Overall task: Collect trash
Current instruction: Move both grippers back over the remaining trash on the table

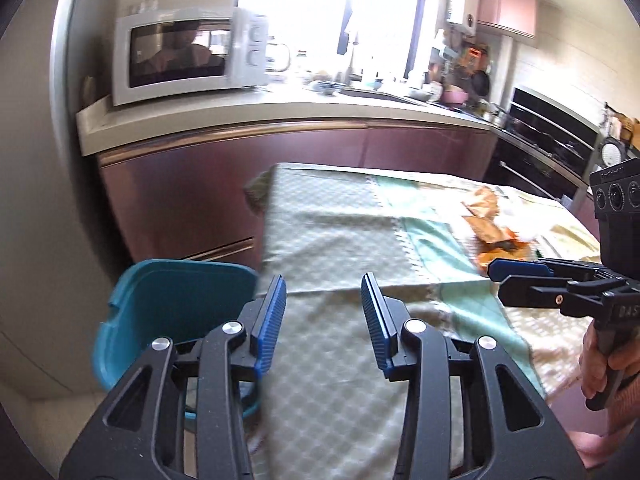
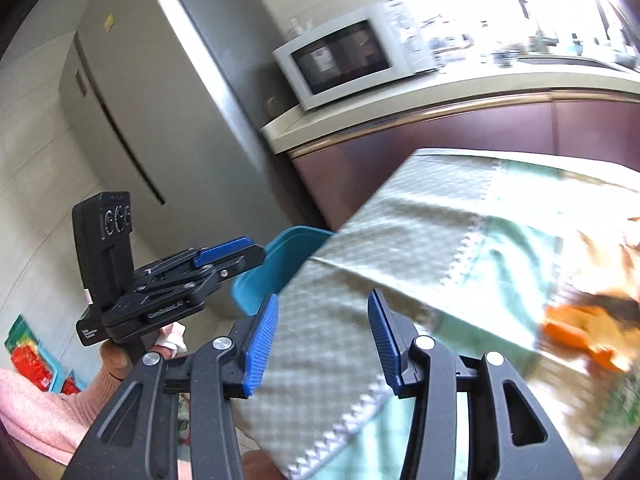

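Two claws open, nothing between pads | left claw (image 1: 324, 320) over cloth-covered surface (image 1: 340, 220), beside teal bin (image 1: 168, 300) | right claw (image 2: 323, 340) over same cloth | orange wrappers (image 1: 488, 224) on surface, untouched

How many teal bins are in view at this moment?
1. The teal bin stands on the floor at the table's left end, below the tablecloth edge; the right wrist view shows the same bin. Others could be hidden behind the table.
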